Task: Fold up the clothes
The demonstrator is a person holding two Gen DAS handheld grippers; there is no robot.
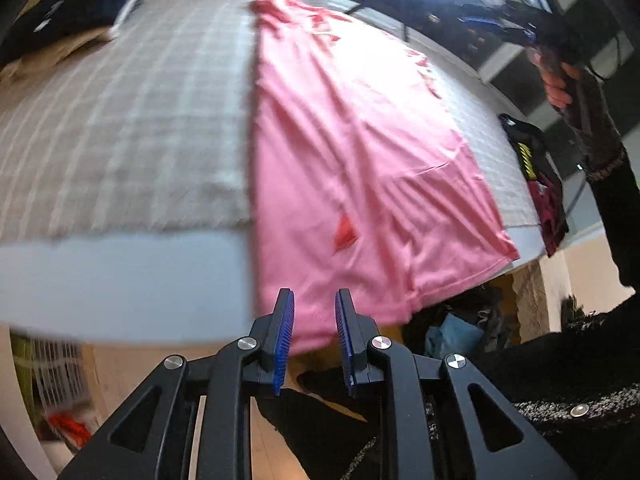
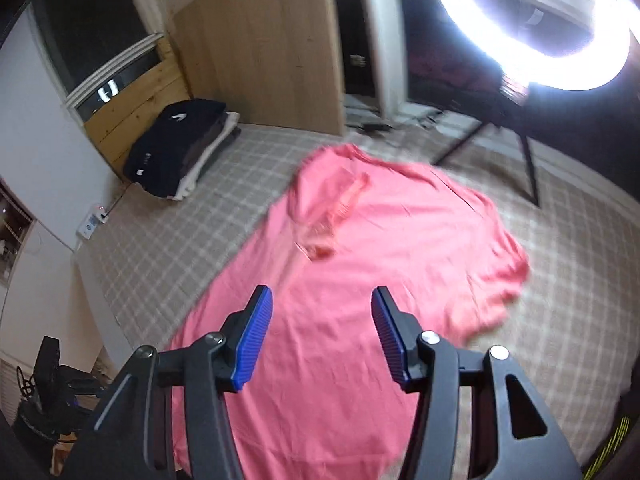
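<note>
One pink shirt [image 2: 360, 280] — two grippers.

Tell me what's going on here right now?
A person is folding clothes on a bed. A pink shirt lies spread on the checked blanket, its hem hanging over the edge. Both grippers, left and right, are open above it, holding nothing. A folded dark stack sits at the back.

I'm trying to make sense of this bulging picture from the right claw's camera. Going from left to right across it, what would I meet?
Stack of dark folded clothes by the wall → wooden panel → pink shirt spread on the checked blanket → black stand leg → bright ring lamp.
</note>
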